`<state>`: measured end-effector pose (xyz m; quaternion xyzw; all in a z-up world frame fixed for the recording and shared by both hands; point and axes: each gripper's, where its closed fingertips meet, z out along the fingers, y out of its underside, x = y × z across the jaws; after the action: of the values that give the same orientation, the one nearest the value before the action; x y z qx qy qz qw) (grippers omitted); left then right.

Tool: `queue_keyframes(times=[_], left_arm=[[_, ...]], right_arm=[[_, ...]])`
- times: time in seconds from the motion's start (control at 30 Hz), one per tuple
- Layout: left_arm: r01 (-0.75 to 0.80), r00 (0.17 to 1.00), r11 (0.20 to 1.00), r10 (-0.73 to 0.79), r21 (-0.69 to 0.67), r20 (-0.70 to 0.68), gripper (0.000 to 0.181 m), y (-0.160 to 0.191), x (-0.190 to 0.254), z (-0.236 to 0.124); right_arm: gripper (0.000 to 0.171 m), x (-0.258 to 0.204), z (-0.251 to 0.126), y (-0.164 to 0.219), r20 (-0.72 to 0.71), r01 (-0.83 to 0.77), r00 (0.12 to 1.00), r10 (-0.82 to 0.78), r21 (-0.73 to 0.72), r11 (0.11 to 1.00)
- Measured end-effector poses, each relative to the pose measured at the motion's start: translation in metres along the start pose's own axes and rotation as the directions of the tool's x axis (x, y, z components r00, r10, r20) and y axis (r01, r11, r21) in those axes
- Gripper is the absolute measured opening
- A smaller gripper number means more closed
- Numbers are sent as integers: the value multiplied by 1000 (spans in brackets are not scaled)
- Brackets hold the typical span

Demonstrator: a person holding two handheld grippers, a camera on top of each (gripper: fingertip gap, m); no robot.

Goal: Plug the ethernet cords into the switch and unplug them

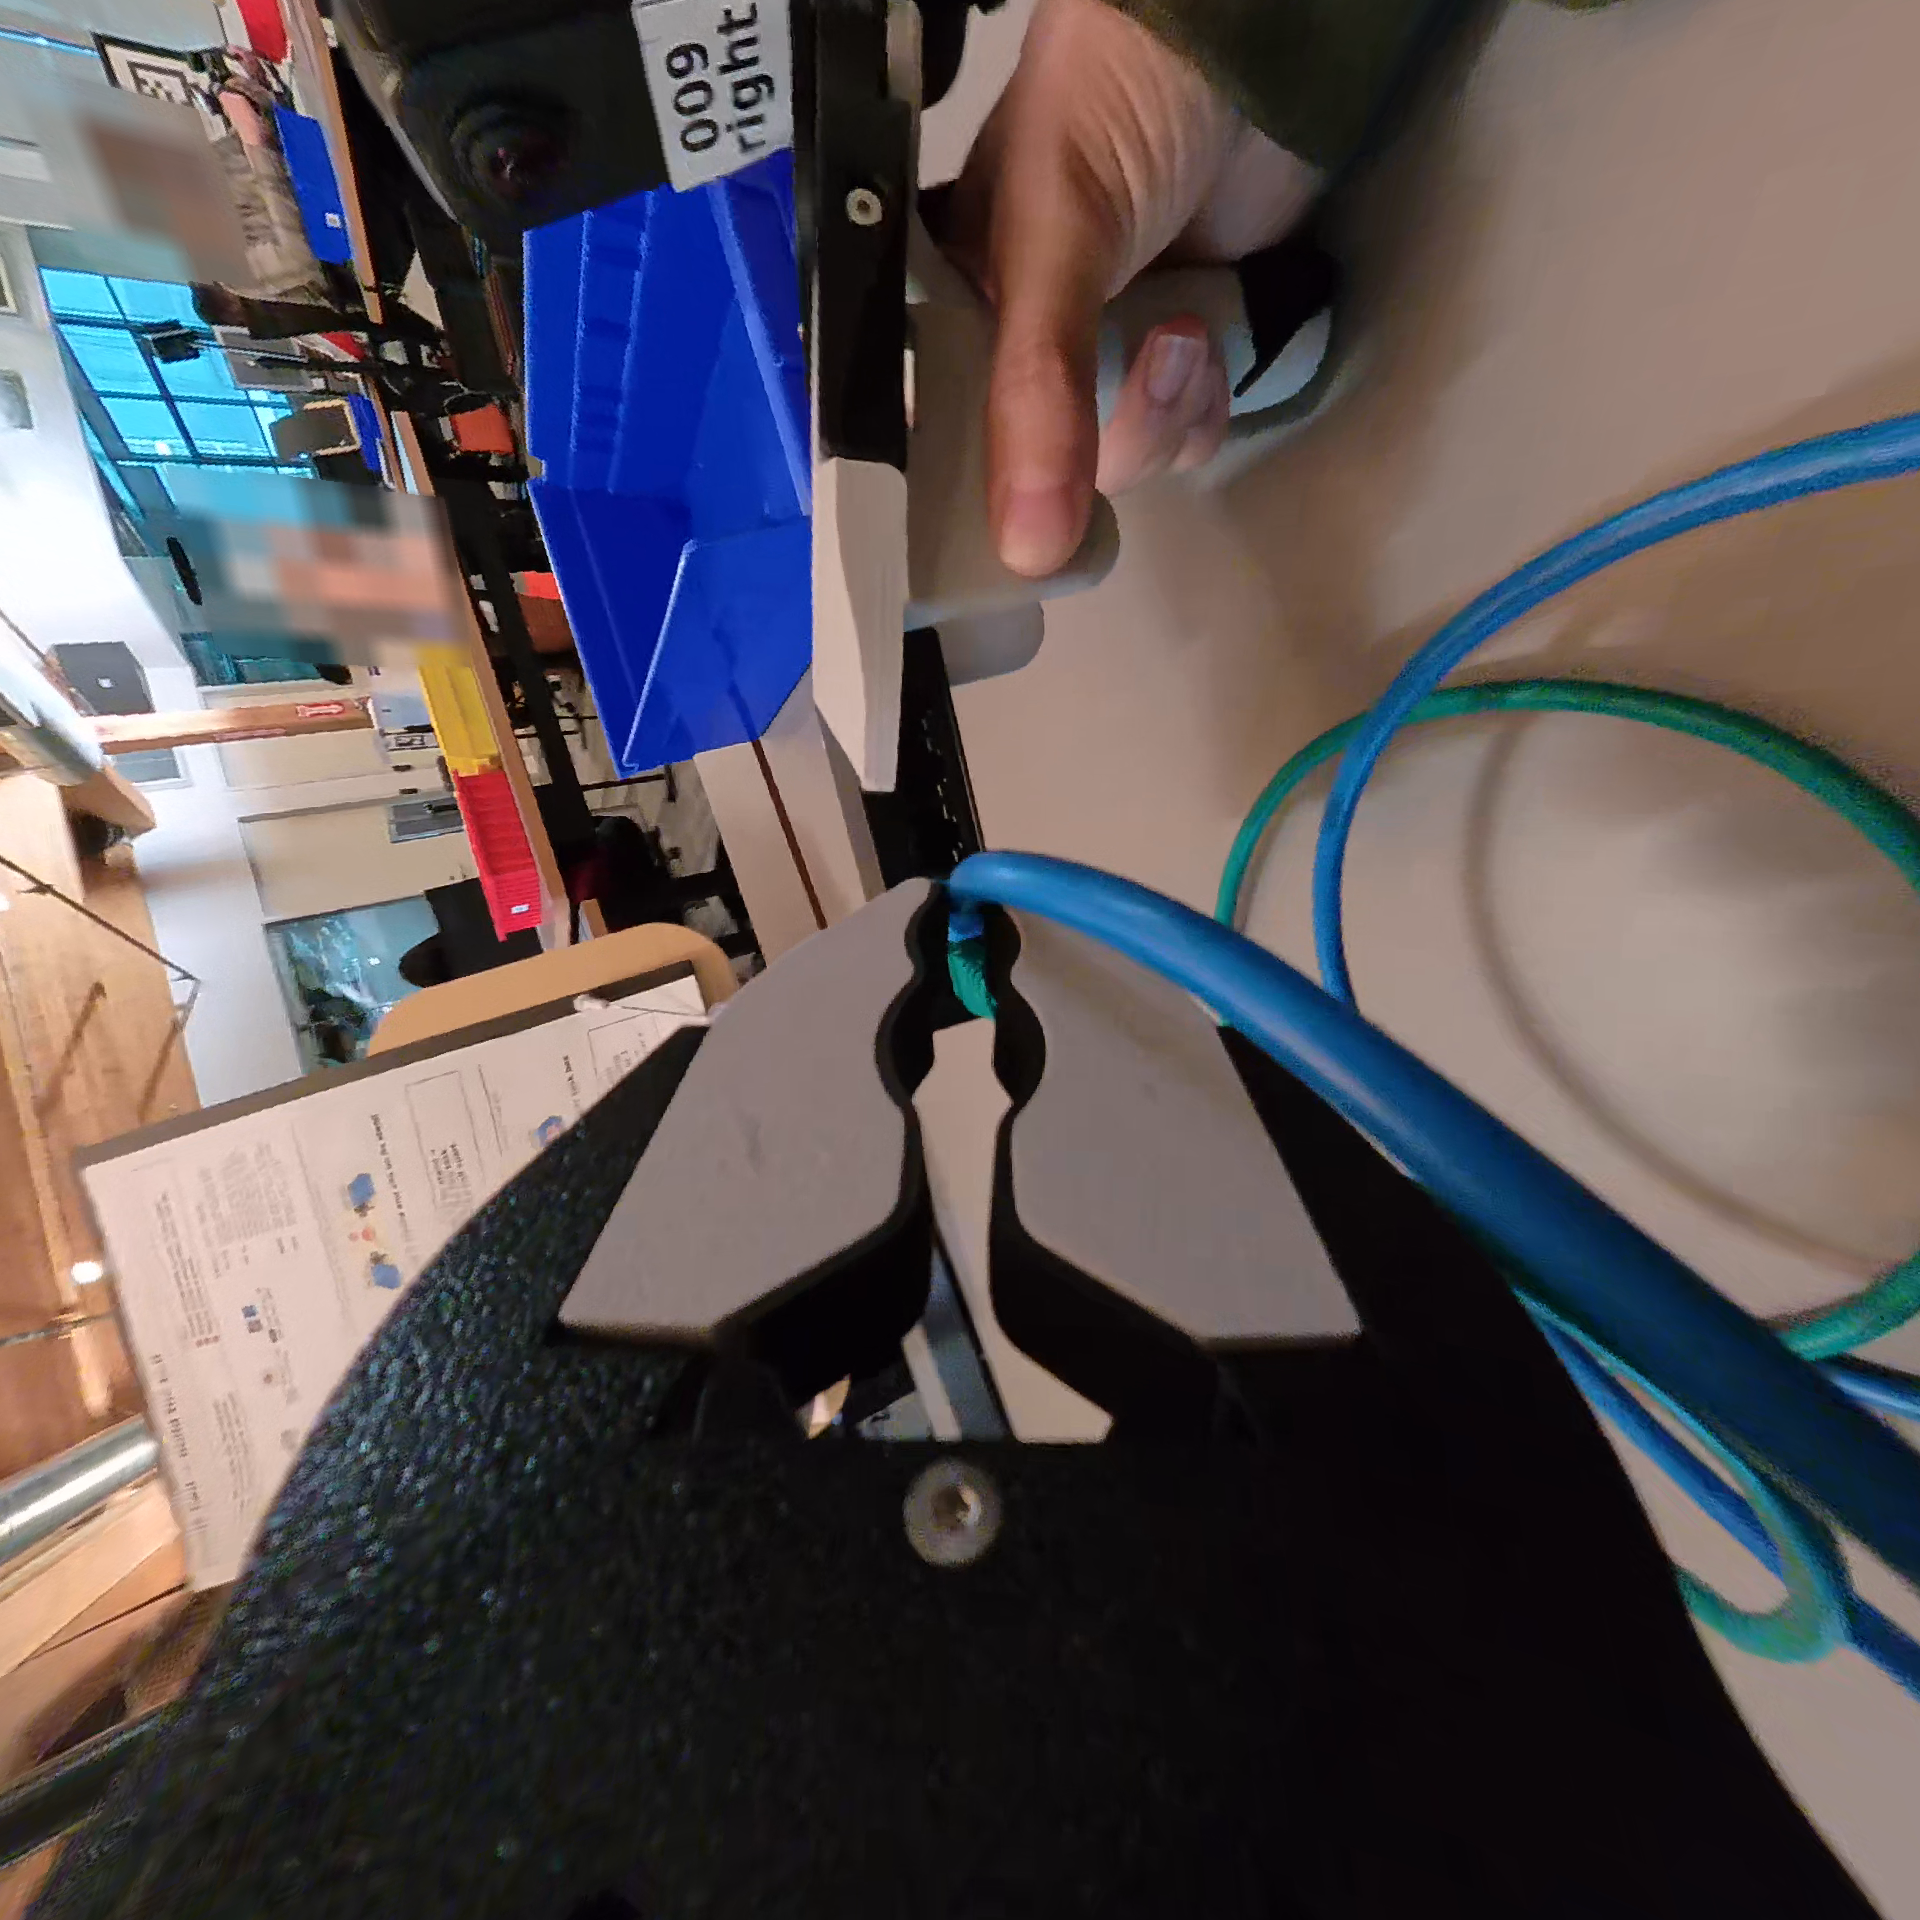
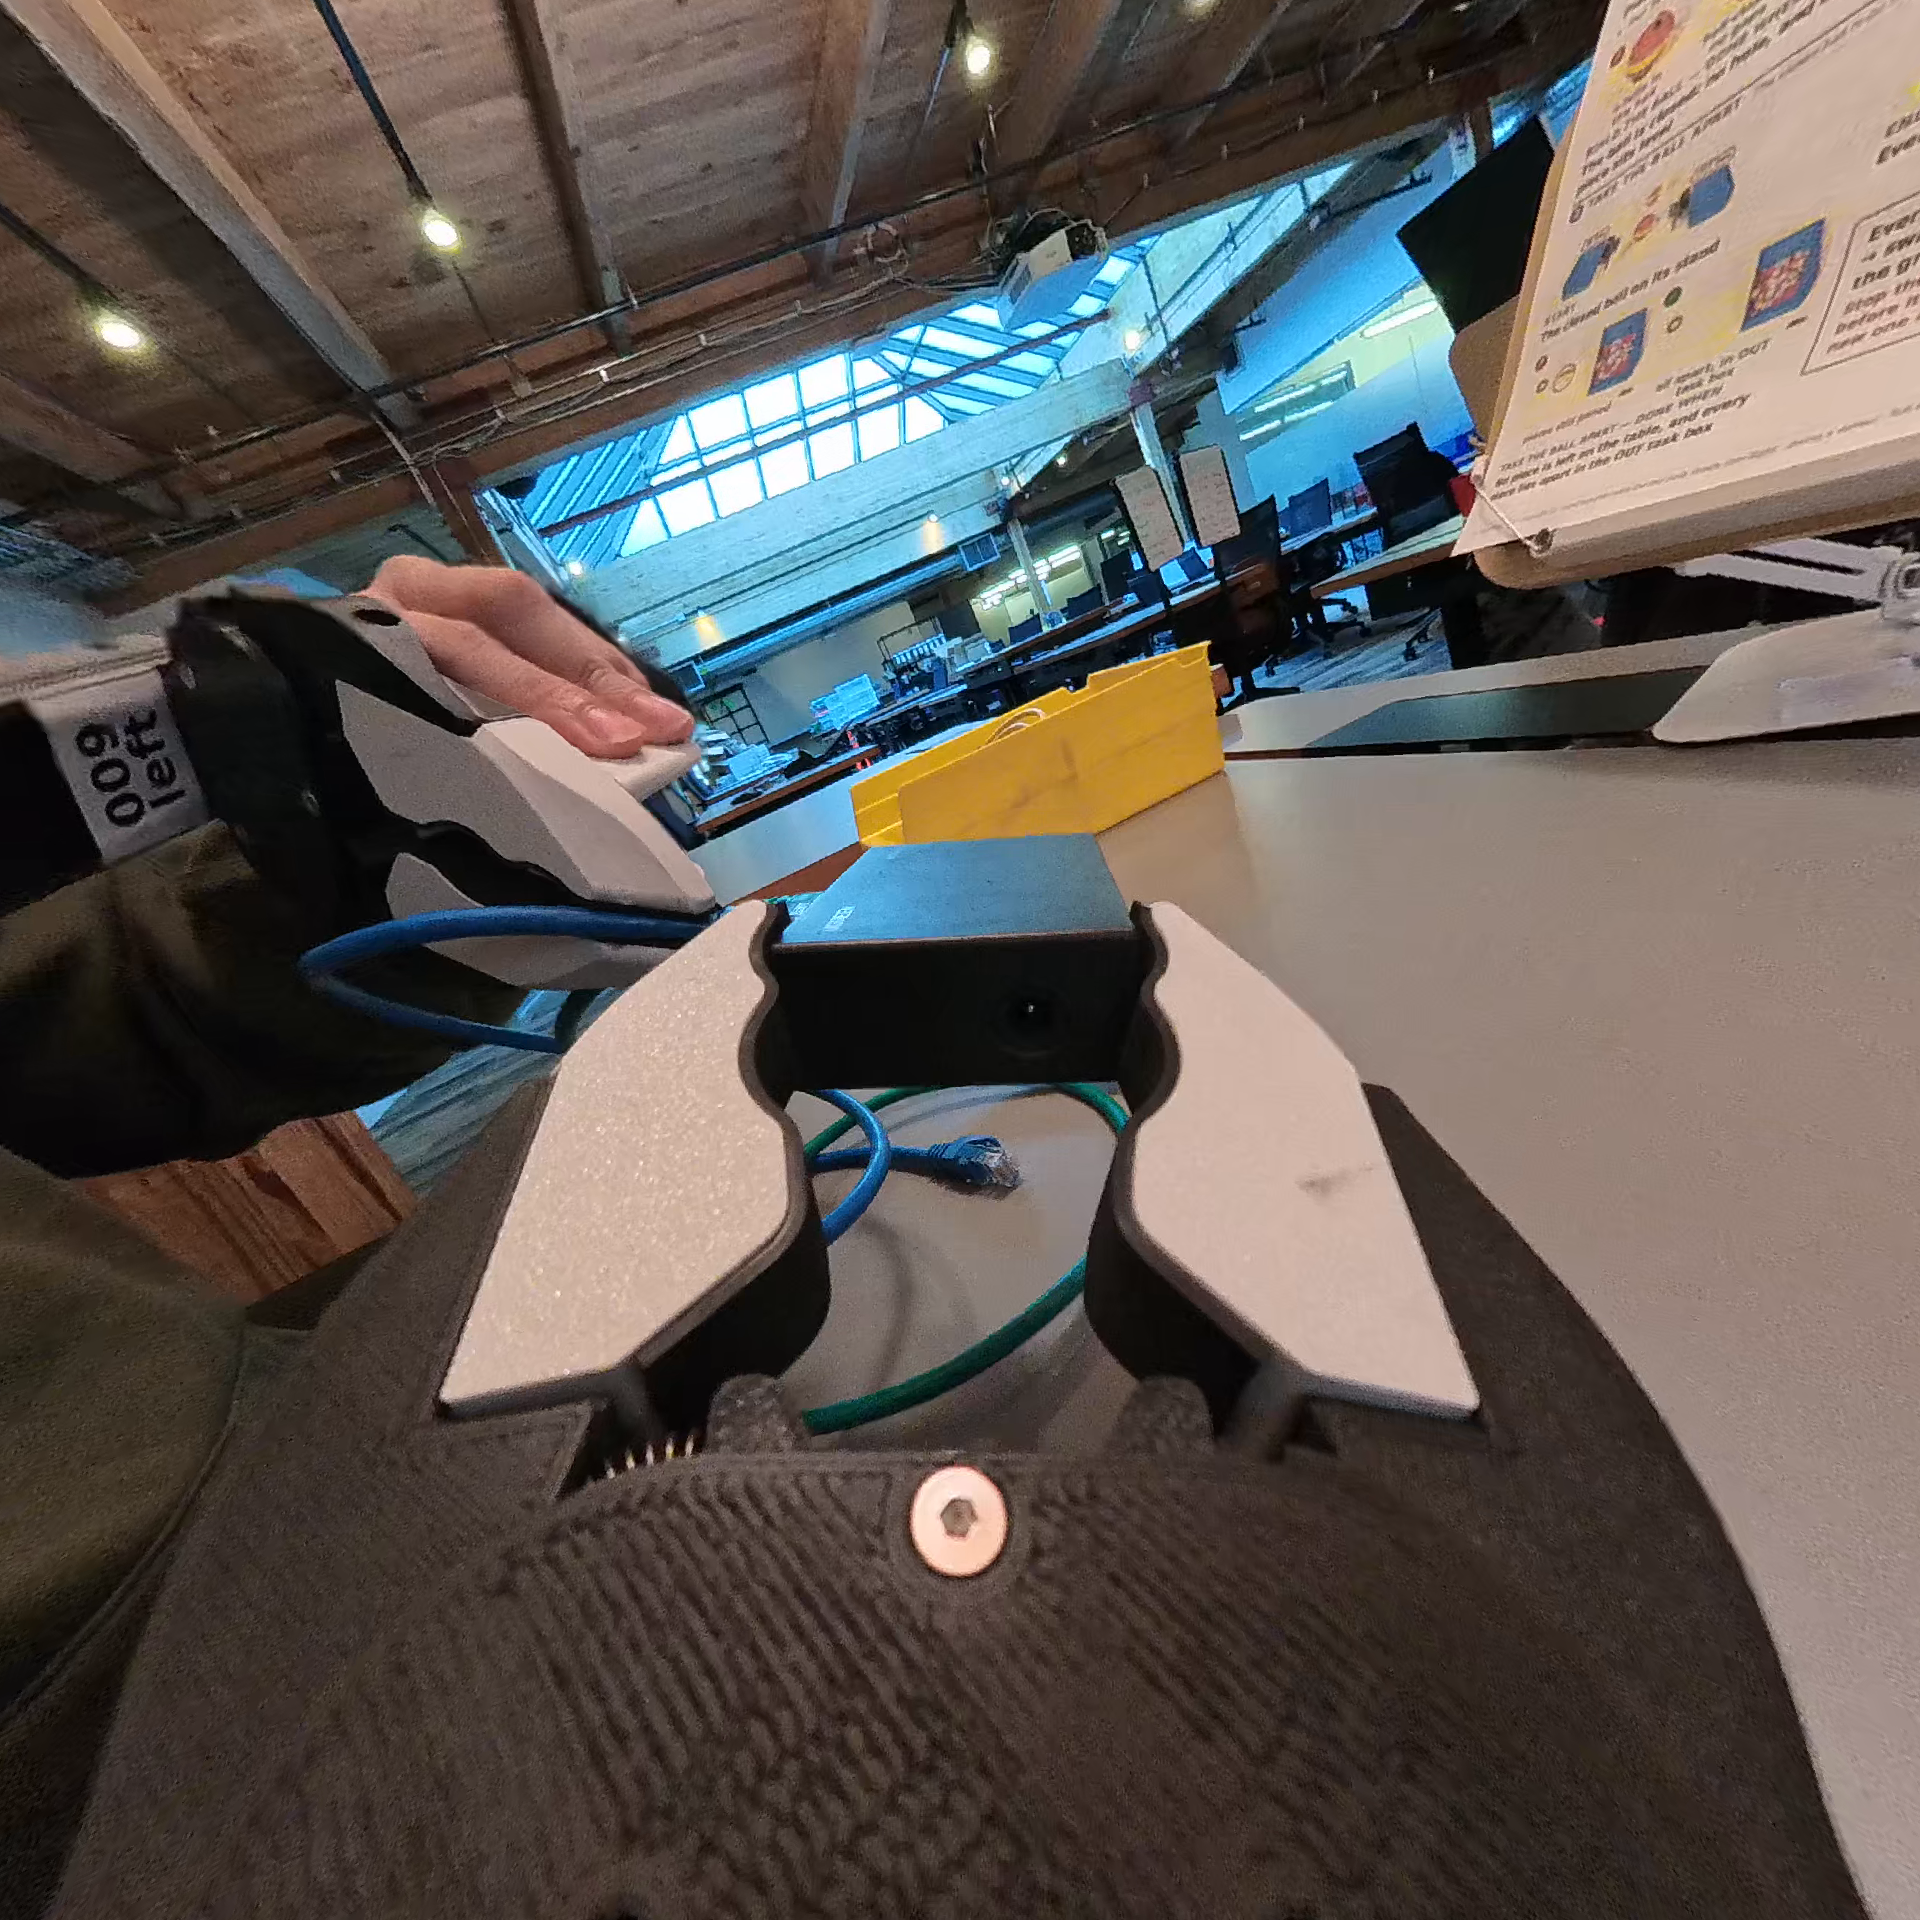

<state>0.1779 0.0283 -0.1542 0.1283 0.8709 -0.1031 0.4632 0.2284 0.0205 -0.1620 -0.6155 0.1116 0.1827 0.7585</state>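
We're bracing the switch (image 2: 951, 961) on the desk (image 2: 1558, 1039) w/ right claw (image 2: 951, 977) clenched on it, left claw (image 1: 961, 971) gripping the cord end (image 1: 971, 961) right at its port side, pointing straight in.

Left wrist view rolled sideways, close over table (image 1: 1558, 260); right view low, level; both share switch (image 2: 956, 956).

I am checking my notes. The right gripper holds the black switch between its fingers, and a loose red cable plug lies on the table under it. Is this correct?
Not quite: the loose cable plug is blue, not red, as the right wrist view shows. The rest stands: the right gripper holds the black switch between its fingers, and the plug lies on the table under it.
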Motion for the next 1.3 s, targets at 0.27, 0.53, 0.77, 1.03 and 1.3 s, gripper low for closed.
queue_keyframes(times=[0.27, 0.53, 0.77, 1.03, 1.3], left_arm=[[-209, 974, 965, 220, -159, 58, 5, 1, 0, 3], [-115, 992, 984, 120, -136, 27, 7, 2, -3, 6], [179, 977, 971, -156, -159, 146, 9, 38, -23, -15], [887, 431, 438, -899, 147, 80, 13, 28, -41, -60], [959, 222, 245, -962, 145, 157, 15, 17, -16, -11]], right_arm=[[62, 2, -1, 0, 11, -62, 998, 61, 8, 998], [63, 5, -2, -1, -38, -40, 998, 41, 25, 999], [62, 24, -12, -15, -180, -6, 983, 30, 132, 991], [62, 28, -22, -29, -334, 177, 937, -100, 207, 962], [62, 17, -11, -22, -340, 282, 913, -225, 128, 951]])
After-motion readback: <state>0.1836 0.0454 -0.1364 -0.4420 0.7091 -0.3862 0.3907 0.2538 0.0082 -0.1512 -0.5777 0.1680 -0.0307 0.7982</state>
